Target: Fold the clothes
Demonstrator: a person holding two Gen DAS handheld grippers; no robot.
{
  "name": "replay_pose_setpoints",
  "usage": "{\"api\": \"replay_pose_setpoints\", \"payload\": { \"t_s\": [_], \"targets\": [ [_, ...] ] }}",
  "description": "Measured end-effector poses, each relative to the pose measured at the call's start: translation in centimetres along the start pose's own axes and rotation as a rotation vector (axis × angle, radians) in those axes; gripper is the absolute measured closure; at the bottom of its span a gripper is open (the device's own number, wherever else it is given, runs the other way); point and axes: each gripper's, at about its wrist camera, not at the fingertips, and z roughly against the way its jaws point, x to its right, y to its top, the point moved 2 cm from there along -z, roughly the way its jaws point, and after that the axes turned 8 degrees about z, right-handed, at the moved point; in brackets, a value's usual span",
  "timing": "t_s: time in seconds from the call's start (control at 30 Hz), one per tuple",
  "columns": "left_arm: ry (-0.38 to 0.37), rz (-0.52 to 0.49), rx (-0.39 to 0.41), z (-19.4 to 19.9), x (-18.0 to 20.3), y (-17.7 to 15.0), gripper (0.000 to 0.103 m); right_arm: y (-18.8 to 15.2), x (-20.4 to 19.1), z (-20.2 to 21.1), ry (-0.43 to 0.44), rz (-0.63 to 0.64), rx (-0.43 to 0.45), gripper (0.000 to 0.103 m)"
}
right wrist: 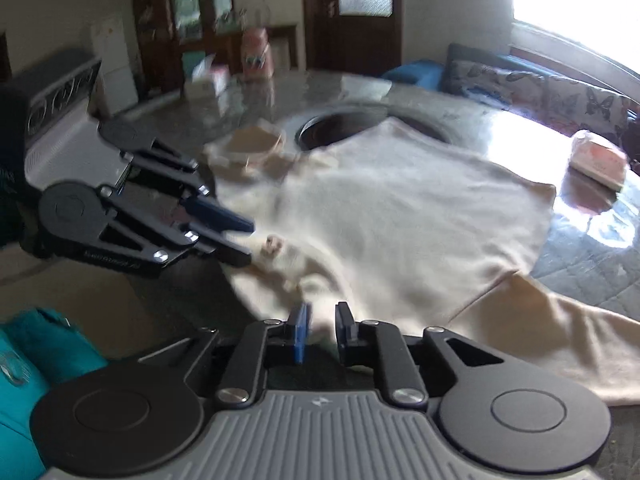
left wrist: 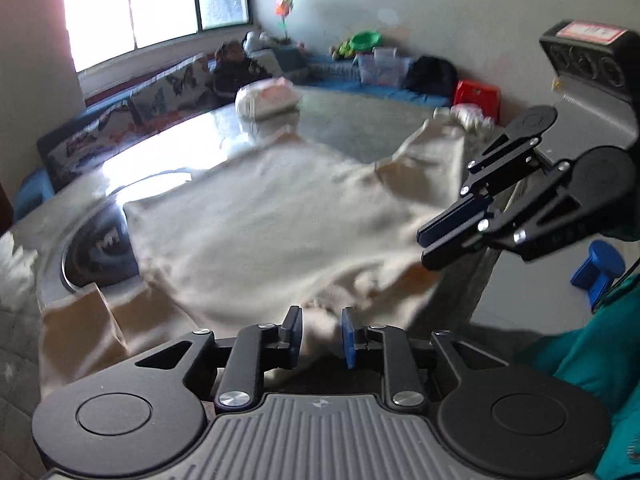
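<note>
A cream long-sleeved cotton garment (left wrist: 256,216) is being spread flat on the glossy round tabletop (left wrist: 344,120) for folding. Near its 6 o'clock hem, the left claw (left wrist: 320,334) and right claw (right wrist: 320,330) are being held narrowly parted, gripping nothing.

Black linkage gripper (left wrist: 320,336), blue pad, silver screws, teal sleeve (left wrist: 592,368).

A lived-in home, a family living and dining room. Around the glossy round desk (right wrist: 592,248) stand a cushioned bench with butterfly pillows (left wrist: 168,88) under a bright window (left wrist: 160,0), toys and a green bowl (left wrist: 363,40) beyond it along the wall, and a wooden cabinet (right wrist: 192,20) beside a door (right wrist: 360,8).
</note>
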Motion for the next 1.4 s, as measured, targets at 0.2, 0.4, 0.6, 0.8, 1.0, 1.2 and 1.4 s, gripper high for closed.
{"api": "replay_pose_setpoints", "payload": {
  "t_s": [0.2, 0.4, 0.6, 0.8, 1.0, 1.2, 1.4],
  "targets": [
    [-0.005, 0.055, 0.069, -0.6, -0.6, 2.7, 0.079, -1.2, 3.9, 0.7, -0.114, -0.153, 0.03, 0.089],
    [-0.041, 0.105, 0.026, -5.9, 0.7, 3.5, 0.079, -4.0, 5.7, 0.0, -0.135, -0.239, -0.011, 0.088],
    [-0.1, 0.074, -0.028, -7.9, 3.1, 2.4, 0.075, -6.2, 12.0, 2.9, -0.392, -0.332, 0.0, 0.084],
    [-0.101, 0.082, -0.026, -7.9, 3.7, 2.3, 0.069, -10.0, 19.8, 3.6, -0.668, -0.528, -0.052, 0.071],
    [-0.106, 0.081, -0.028, -8.2, 4.5, 2.4, 0.067, -10.6, 21.9, 3.6, -0.722, -0.62, -0.018, 0.071],
    [-0.116, 0.081, -0.026, -8.3, 5.0, 2.5, 0.064, -11.4, 22.6, 3.5, -0.741, -0.629, -0.002, 0.071],
    [-0.124, 0.088, -0.026, -8.5, 5.6, 2.6, 0.063, -10.5, 22.5, 3.1, -0.755, -0.582, -0.001, 0.096]
  ]
}}
